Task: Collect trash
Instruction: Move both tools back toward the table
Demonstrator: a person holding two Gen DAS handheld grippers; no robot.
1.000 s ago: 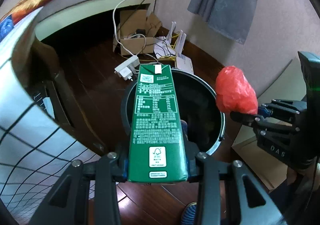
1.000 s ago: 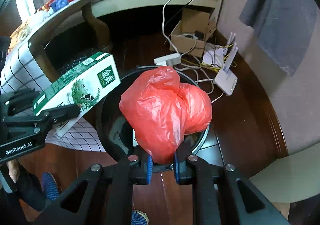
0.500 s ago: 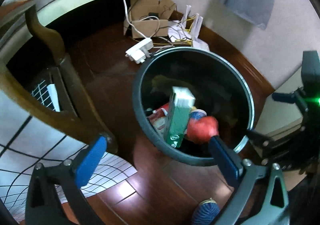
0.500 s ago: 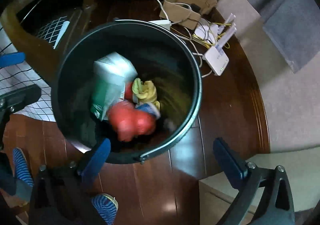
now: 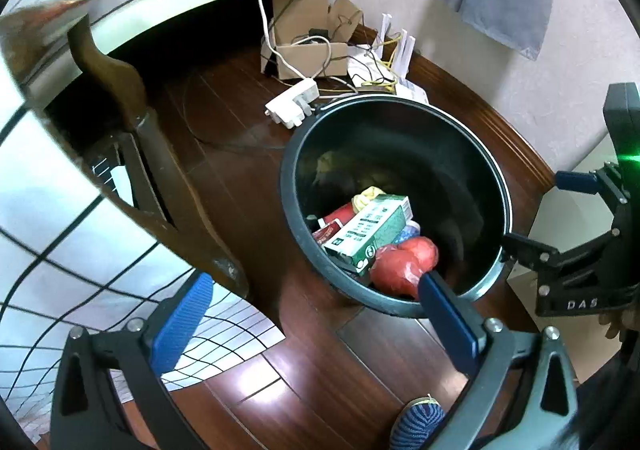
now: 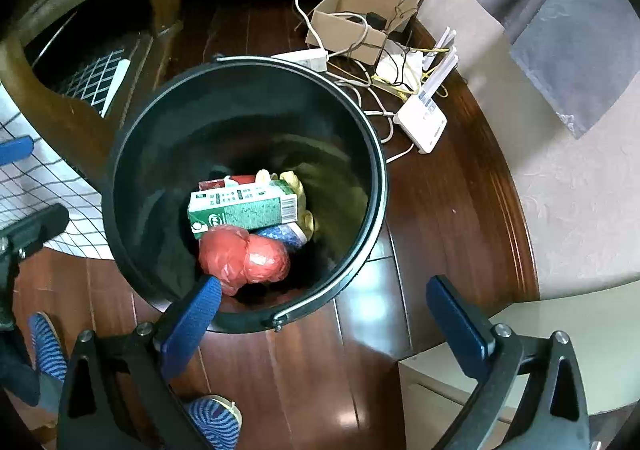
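Observation:
A black round trash bin (image 5: 496, 177) (image 6: 132, 153) stands on the dark wooden floor. Inside lie a green and white carton (image 5: 366, 228) (image 6: 244, 209), a red plastic bag (image 5: 404, 264) (image 6: 244, 258) and other scraps. My left gripper (image 5: 316, 310) is open and empty, above the bin's near left rim. My right gripper (image 6: 324, 314) is open and empty, above the bin's near rim; it also shows in the left wrist view (image 5: 536, 213) at the right.
A wooden table leg (image 5: 152, 153) and a checked tablecloth (image 5: 60, 250) stand left of the bin. A cardboard box (image 6: 352, 21), a power strip (image 5: 294, 105), cables and a white router (image 6: 422, 117) lie behind it. A pale cabinet edge (image 6: 560, 310) is at right.
A second ago the left gripper held the carton and the right the red bag above the bin. Both opened; both items fell in and have settled on the bottom.

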